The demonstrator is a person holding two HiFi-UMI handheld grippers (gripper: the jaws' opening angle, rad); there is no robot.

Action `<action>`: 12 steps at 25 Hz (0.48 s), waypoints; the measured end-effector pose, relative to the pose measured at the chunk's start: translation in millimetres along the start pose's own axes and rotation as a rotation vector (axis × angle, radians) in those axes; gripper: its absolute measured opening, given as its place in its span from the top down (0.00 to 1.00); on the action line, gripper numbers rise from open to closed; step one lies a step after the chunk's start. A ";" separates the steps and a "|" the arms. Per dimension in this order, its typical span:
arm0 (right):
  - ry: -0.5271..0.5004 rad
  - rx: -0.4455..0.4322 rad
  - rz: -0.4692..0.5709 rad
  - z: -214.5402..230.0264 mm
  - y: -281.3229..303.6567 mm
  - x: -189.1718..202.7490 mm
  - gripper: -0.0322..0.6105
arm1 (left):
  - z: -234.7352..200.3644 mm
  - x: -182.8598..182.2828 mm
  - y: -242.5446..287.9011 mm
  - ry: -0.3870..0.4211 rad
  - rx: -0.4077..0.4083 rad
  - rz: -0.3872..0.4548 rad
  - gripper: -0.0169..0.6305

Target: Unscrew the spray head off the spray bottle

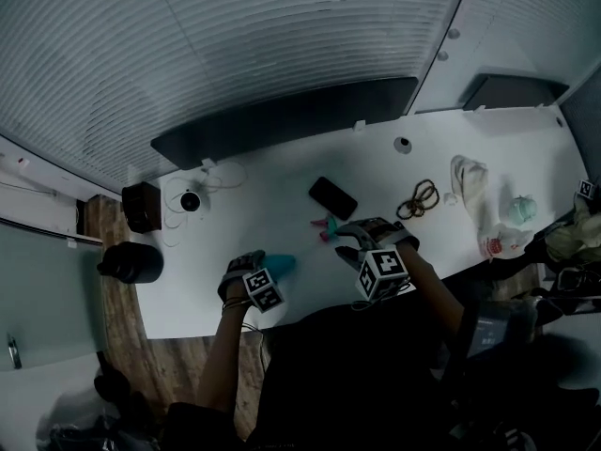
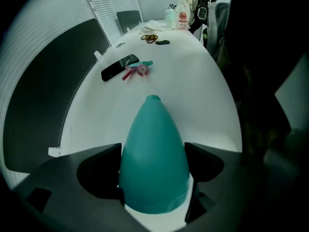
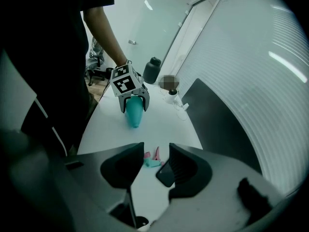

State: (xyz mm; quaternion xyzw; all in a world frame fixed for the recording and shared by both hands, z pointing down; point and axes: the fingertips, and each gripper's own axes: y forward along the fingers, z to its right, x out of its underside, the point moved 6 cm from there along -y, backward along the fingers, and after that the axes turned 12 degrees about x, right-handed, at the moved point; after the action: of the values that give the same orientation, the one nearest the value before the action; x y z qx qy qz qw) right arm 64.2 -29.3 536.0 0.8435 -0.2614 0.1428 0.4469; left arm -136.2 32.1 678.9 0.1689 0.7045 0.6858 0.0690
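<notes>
**Left gripper**: the jaws stand apart and straddle the bottle. The bottle lies on its side on the table, close to the near edge in the table's left half. Its tapered end points away from the gripper.

**Right gripper**: the jaws stand apart with nothing between them. It hangs over the table by the same near edge, to the right of the bottle.

**Spray head**: it is off the bottle and lies apart from it at mid-table, just beside the phone.

**Open room:** bare surface separates the bottle from the spray head. Cords and a cloth occupy the right end. A dark panel borders the far edge.
</notes>
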 end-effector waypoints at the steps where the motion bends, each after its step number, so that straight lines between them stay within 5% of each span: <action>1: 0.006 0.001 -0.001 0.4 0.0 1.2 0.70 | -2.9 0.9 4.4 0.012 -0.015 -0.002 0.37; 7: 0.049 0.005 -0.019 2.7 -1.2 11.6 0.70 | -4.6 5.3 2.3 -0.016 -0.046 0.068 0.37; 12: 0.054 -0.008 -0.034 -0.7 0.4 13.9 0.70 | -1.2 21.9 0.5 -0.061 -0.019 0.048 0.37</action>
State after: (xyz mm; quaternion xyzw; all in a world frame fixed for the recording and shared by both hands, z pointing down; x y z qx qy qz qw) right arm 75.4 -33.2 543.3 0.8419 -0.2353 0.1570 0.4595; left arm -156.9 38.3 682.4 0.2058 0.6913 0.6885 0.0757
